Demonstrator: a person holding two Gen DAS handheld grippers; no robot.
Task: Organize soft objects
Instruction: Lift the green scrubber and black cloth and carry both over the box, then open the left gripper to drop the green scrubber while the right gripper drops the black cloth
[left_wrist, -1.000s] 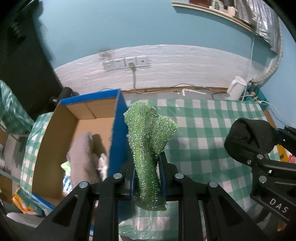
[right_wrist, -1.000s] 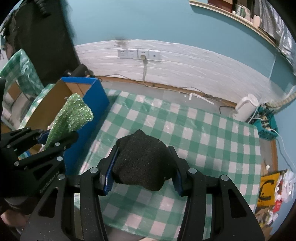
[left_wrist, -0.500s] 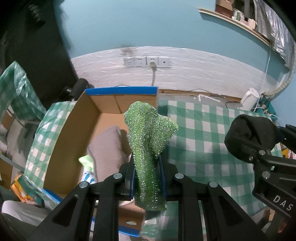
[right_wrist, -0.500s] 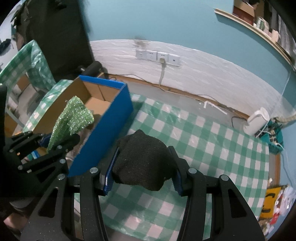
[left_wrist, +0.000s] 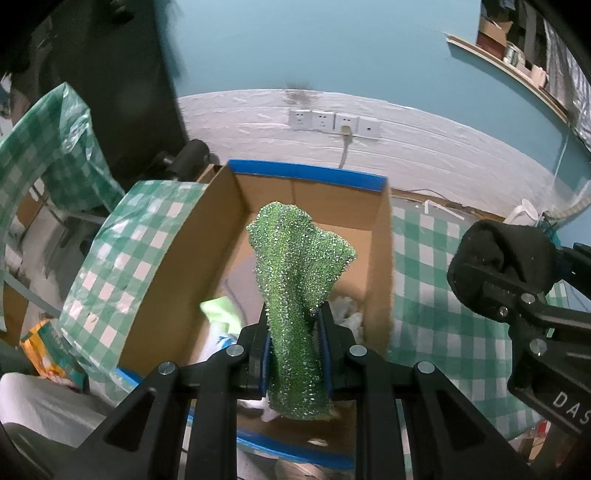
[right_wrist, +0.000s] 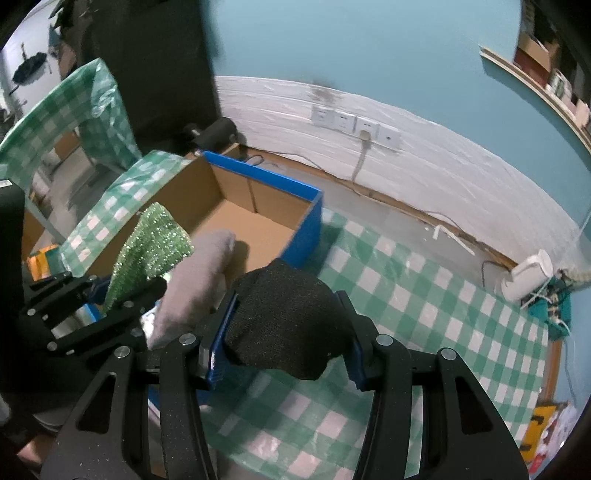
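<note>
Here, the left gripper (left_wrist: 293, 350) has its jaws clamped on a sparkly green cloth (left_wrist: 295, 273), which stands up between the blue pads and flops over at the top. It hangs above an open cardboard box (left_wrist: 376, 258) with blue outer walls. Inside the box lie a grey soft item (right_wrist: 199, 273), something pale green (left_wrist: 218, 308) and some white pieces (left_wrist: 345, 312).

The right gripper (right_wrist: 284, 350) has its jaws closed on a black knitted bundle (right_wrist: 284, 317), held over the bench (right_wrist: 424, 306), just beside the box's blue right wall. The bench wears a green and white checked cover.

Behind the box, a white strip of wall carries a row of sockets (left_wrist: 334, 122) with one cable plugged in. A white kettle (right_wrist: 526, 275) sits at the far right edge of the bench.
</note>
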